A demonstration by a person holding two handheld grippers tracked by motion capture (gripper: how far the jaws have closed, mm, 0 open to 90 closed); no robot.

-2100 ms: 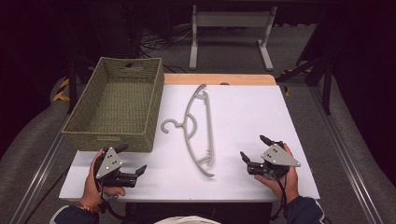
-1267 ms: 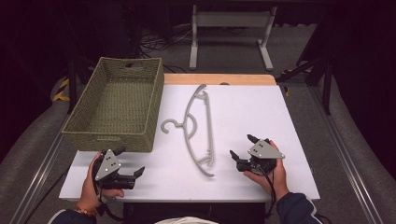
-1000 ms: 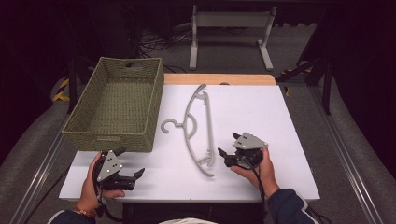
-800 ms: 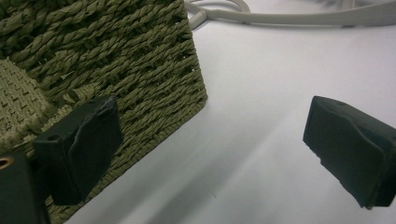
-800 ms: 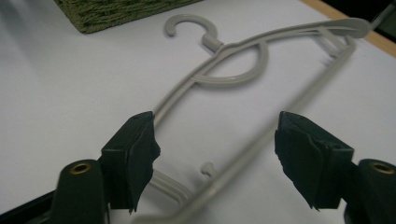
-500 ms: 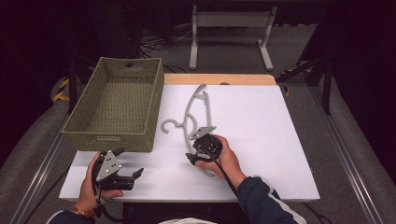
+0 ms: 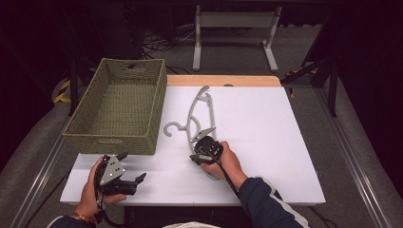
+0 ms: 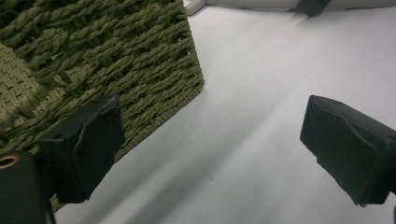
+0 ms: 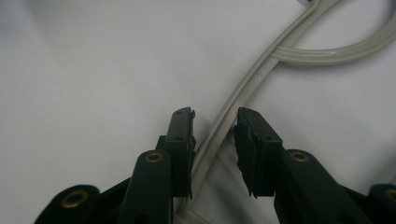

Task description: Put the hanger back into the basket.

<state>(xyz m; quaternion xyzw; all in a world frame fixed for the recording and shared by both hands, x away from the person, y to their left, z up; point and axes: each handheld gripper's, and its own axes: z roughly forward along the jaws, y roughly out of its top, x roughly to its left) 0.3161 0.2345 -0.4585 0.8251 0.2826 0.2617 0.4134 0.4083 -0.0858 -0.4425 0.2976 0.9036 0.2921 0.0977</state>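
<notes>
Grey hanger (image 7: 199,116) lies flat on the white bench (image 7: 266,137) just right of the basket (image 7: 119,107). Right tongs (image 9: 215,122) straddle its thin bar, not yet clenched; center the bar, then squeeze squarely. Left tongs (image 7: 135,179) rest released near the basket's front corner.

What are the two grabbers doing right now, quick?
Left gripper: open, holding nothing, beside the basket.
Right gripper: jaws around the hanger's bar, not clamped yet.

Grey hanger (image 7: 198,117), lower arm hidden beneath right hand (image 7: 227,161) and hand-held gripper (image 7: 205,148).
</notes>
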